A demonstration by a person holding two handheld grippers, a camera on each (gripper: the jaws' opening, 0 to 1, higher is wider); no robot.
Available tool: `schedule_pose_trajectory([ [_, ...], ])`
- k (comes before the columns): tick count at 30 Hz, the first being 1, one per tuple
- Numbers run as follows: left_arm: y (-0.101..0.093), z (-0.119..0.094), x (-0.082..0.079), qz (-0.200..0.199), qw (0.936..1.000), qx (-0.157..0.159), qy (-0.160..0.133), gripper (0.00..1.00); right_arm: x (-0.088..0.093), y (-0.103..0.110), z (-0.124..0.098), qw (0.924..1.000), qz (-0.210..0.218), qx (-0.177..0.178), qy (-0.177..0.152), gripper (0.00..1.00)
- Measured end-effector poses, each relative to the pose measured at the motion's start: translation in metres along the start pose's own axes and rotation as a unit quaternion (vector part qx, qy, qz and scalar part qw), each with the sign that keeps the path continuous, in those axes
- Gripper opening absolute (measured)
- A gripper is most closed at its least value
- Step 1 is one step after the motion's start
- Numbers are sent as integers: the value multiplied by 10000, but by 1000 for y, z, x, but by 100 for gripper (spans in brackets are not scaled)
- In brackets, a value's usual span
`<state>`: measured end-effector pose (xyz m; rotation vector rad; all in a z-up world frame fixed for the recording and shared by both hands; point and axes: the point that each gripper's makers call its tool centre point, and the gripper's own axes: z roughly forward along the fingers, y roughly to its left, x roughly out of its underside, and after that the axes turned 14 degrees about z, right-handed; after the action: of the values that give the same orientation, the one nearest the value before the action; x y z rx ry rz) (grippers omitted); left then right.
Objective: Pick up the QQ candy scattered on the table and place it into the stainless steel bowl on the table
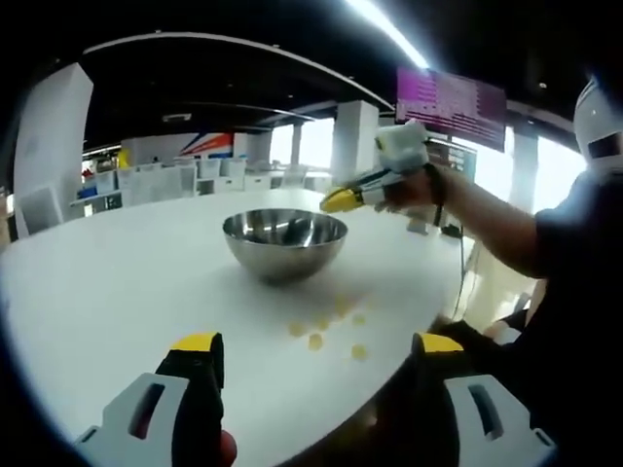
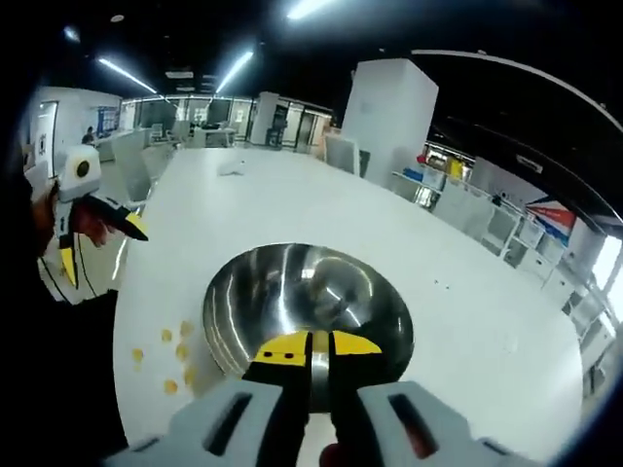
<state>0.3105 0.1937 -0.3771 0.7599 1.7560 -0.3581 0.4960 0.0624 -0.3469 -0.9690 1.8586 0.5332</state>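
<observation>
Left gripper: jaws wide apart, low over white table. Small yellow QQ candy scattered beside stainless steel bowl. Open office behind.
Right gripper: yellow tips together, over the shiny bowl; candy at its left.

1. We find the stainless steel bowl standing on the table.
2. We see the QQ candy scattered on the table just before the bowl, toward its near edge.
3. Our right gripper hangs over the bowl.
</observation>
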Motion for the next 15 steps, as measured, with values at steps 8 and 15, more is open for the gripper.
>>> schedule_pose_trajectory([
  [8,0,-3,-2,37,10000,-18,-12,80,0,1,18,9996,-122,-32,267,8],
  [15,-1,-4,-2,46,10000,-27,-21,80,1,5,17,9991,-231,-24,347,8],
])
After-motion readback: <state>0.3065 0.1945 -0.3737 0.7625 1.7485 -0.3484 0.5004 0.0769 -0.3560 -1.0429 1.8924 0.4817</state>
